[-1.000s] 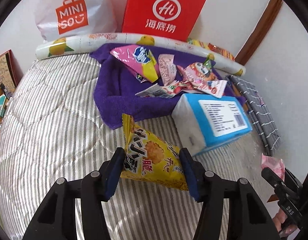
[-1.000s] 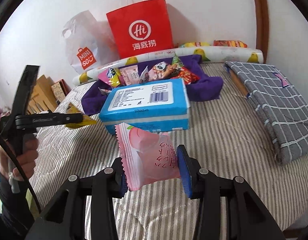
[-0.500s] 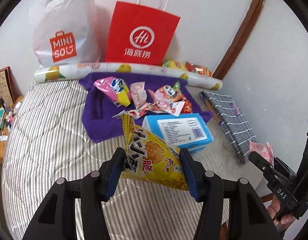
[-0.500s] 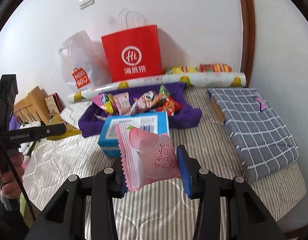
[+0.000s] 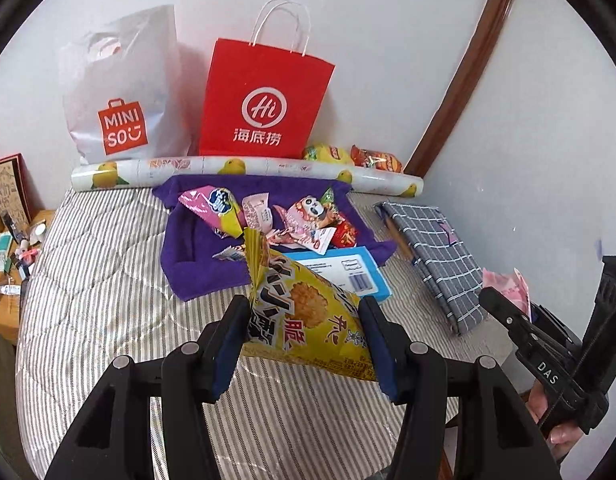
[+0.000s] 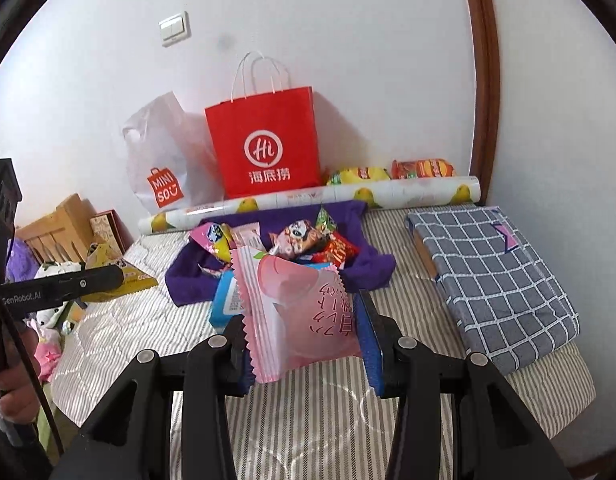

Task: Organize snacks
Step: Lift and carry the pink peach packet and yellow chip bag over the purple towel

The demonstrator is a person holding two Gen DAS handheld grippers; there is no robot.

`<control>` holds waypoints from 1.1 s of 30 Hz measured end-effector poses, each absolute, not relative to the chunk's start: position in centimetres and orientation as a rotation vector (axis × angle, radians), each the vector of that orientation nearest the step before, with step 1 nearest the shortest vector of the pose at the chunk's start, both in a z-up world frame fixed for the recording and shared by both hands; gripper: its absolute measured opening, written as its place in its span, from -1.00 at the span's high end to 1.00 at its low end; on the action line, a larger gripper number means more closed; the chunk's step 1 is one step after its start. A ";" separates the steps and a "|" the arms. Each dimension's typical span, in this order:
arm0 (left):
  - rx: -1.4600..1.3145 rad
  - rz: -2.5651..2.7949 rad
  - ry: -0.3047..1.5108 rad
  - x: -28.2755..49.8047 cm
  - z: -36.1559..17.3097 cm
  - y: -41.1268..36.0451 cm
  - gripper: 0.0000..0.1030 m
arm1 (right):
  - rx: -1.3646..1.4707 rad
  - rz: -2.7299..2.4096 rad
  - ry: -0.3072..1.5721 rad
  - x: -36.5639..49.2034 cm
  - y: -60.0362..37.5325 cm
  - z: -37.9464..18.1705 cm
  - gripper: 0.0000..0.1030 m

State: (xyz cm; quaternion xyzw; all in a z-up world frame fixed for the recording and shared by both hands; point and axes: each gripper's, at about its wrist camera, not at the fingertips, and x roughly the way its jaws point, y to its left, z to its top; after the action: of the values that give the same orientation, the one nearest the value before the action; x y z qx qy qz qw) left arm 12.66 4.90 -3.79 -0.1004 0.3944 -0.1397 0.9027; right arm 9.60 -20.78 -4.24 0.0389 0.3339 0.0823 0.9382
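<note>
My left gripper [image 5: 304,340] is shut on a yellow snack bag [image 5: 308,308] and holds it high above the striped bed [image 5: 100,280]. My right gripper [image 6: 304,344] is shut on a pink peach snack packet [image 6: 304,312], also raised above the bed. Several snack packets [image 5: 308,220] lie on a purple towel [image 5: 196,264] at the back, also in the right wrist view [image 6: 304,240]. A blue tissue box [image 5: 355,276] sits in front of the towel. The right gripper shows at the right edge of the left wrist view [image 5: 507,308].
A red paper bag [image 5: 264,100] and a white Miniso bag [image 5: 120,92] stand against the wall behind a fruit-print roll [image 5: 248,170]. Two more snack bags [image 5: 351,156] lie behind the roll. A folded grey checked cloth [image 6: 491,272] lies on the right. A cluttered nightstand [image 5: 8,256] is left.
Both grippers have pulled back and up from the bed, each still holding its packet. The towel, box and bags now look smaller and farther away.
</note>
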 end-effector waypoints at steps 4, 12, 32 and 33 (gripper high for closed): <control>-0.210 -0.309 0.805 12.4 -3.2 4.6 -0.05 | 0.086 0.157 0.679 9.7 -20.7 -3.6 0.19; -0.216 -0.340 0.804 12.5 -3.3 4.4 -0.05 | 0.099 0.150 0.692 9.5 -20.7 -3.5 0.19; -0.192 -0.412 0.825 12.4 -4.1 5.1 -0.05 | 0.141 0.111 0.675 8.5 -18.9 -2.8 0.19; -0.187 -0.414 0.824 12.4 -4.0 5.2 -0.05 | 0.143 0.110 0.675 8.5 -18.9 -2.8 0.19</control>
State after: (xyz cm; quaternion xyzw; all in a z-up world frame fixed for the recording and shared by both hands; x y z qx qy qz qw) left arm 12.42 5.24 -4.04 -0.0901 0.3969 -0.1995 0.8914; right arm 8.48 -18.85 -2.82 0.0701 0.3306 0.0538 0.9396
